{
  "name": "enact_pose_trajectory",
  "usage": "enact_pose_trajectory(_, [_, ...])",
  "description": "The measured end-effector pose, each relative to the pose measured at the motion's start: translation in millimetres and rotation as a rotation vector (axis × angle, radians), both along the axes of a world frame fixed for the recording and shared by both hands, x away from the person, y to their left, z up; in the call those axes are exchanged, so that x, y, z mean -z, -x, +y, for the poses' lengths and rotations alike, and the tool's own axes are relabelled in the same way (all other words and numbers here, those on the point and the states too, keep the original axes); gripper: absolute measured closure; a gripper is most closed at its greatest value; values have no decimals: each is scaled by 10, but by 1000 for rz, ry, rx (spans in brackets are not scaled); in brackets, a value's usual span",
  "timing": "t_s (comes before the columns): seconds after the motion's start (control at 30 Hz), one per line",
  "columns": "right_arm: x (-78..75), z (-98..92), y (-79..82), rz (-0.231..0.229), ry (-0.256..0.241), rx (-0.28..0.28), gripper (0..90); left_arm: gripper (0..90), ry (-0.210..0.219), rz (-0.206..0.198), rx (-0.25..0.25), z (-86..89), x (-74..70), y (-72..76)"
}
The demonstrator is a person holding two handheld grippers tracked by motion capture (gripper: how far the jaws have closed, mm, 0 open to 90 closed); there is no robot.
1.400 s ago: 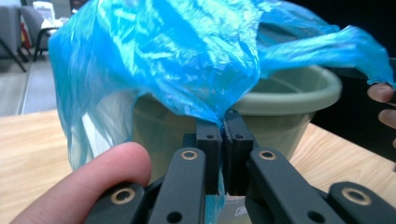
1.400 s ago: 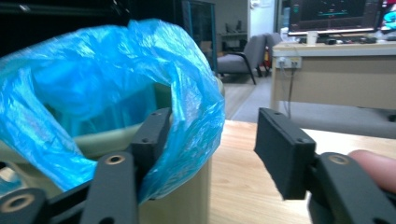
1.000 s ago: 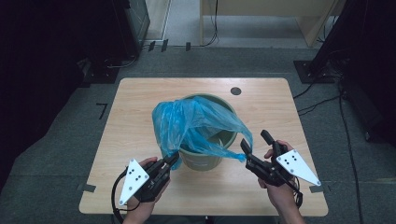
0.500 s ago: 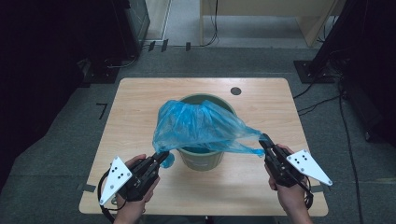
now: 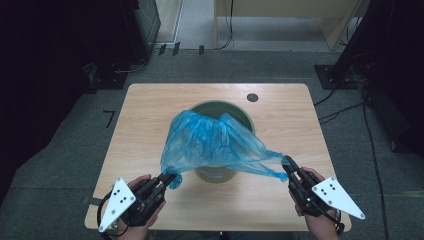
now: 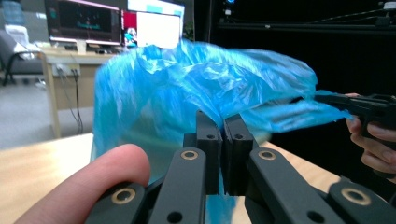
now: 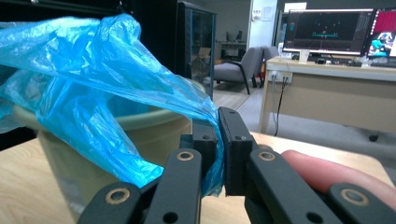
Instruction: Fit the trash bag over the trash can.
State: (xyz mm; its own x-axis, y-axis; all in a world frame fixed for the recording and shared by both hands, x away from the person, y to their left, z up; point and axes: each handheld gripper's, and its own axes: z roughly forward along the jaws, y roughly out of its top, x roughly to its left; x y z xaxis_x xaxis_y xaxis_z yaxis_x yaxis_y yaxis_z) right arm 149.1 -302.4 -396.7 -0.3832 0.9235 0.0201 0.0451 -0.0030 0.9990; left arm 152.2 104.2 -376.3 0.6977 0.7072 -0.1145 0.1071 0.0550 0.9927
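We hold a blue plastic bag [image 5: 215,145] stretched between two grippers above a green bin [image 5: 220,172] that stands near the middle of a wooden table [image 5: 150,110]. The left gripper [image 5: 167,179], seen at the lower left of the high view, has its jaws pressed together on one corner of the bag; in the left gripper view [image 6: 223,140] the blue film rises straight out of the pinch and billows up and ahead of the jaws. Our thumb [image 6: 93,182] lies beside that gripper's left jaw. The right gripper [image 5: 288,165], at the lower right of the high view, is likewise clamped on the opposite corner; in the right gripper view [image 7: 219,140] the film runs from between the jaws up and away to their left, pulled into a taut band. The bin sits ahead of both grippers, between them, and the bag's bulk drapes over its near rim and covers most of its opening; the far rim shows beyond the film. In the right gripper view the bin [image 7: 140,135] stands just ahead and left of the jaws, the bag hanging down its near wall. A small dark round fitting [image 5: 252,97] lies in the table top beyond the bin, well apart from both grippers. In the left gripper view the other hand [image 6: 373,140] appears far right with its gripper.
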Motion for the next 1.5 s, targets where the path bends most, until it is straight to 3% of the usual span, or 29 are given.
enact_pose_trajectory(0.1, [98, 30, 71, 21, 12, -1, 874, 878, 1, 32, 18, 25, 85, 38])
enact_pose_trajectory(0.17, [158, 16, 122, 39, 18, -3, 873, 876, 13, 76, 62, 77, 181, 125])
enact_pose_trajectory(0.23, [179, 1, 152, 43, 24, -6, 873, 874, 10, 73, 80, 85, 199, 165])
enact_pose_trajectory(0.27, [205, -24, 225, 47, 32, -13, 873, 873, -14, 59, 125, 87, 225, 235])
enact_pose_trajectory(0.3, [217, -42, 259, 41, 41, -13, 873, 870, -33, 47, 140, 81, 243, 254])
enact_pose_trajectory(0.37, [230, -62, 292, 46, 40, -12, 874, 869, -55, 42, 145, 69, 266, 255])
enact_pose_trajectory(0.4, [278, -106, 320, 68, 38, -11, 874, 865, -90, 52, 141, 36, 324, 222])
enact_pose_trajectory(0.47, [345, -133, 308, 102, 42, 3, 874, 866, -106, 54, 137, 14, 358, 199])
enact_pose_trajectory(0.5, [380, -137, 286, 127, 51, 17, 874, 866, -134, 63, 122, -27, 426, 132])
enact_pose_trajectory(0.57, [463, -118, 216, 187, 73, 40, 874, 865, -151, 65, 99, -58, 484, 53])
enact_pose_trajectory(0.63, [504, -107, 171, 208, 88, 50, 873, 864, -158, 67, 83, -62, 507, 5])
enact_pose_trajectory(0.7, [563, -80, 27, 240, 103, 71, 871, 860, -149, 82, 55, -58, 524, -103])
enact_pose_trajectory(0.77, [542, -62, -68, 235, 108, 80, 869, 855, -132, 77, 30, -50, 467, -224])
enact_pose_trajectory(0.9, [455, -34, -180, 211, 98, 91, 869, 848, -117, 45, 24, -53, 356, -273])
enact_pose_trajectory(1.03, [298, -10, -274, 151, 62, 90, 855, 825, -101, 9, 25, -27, 221, -308])
enact_pose_trajectory(1.2, [231, 51, -386, 130, 55, 83, 854, 813, -70, -16, 3, -28, 115, -422])
enact_pose_trajectory(1.37, [158, 91, -471, 117, 33, 75, 853, 796, -49, -38, 13, -38, 19, -474])
enact_pose_trajectory(1.5, [70, 66, -466, 68, 13, 60, 851, 792, -3, -61, 50, 31, -42, -476])
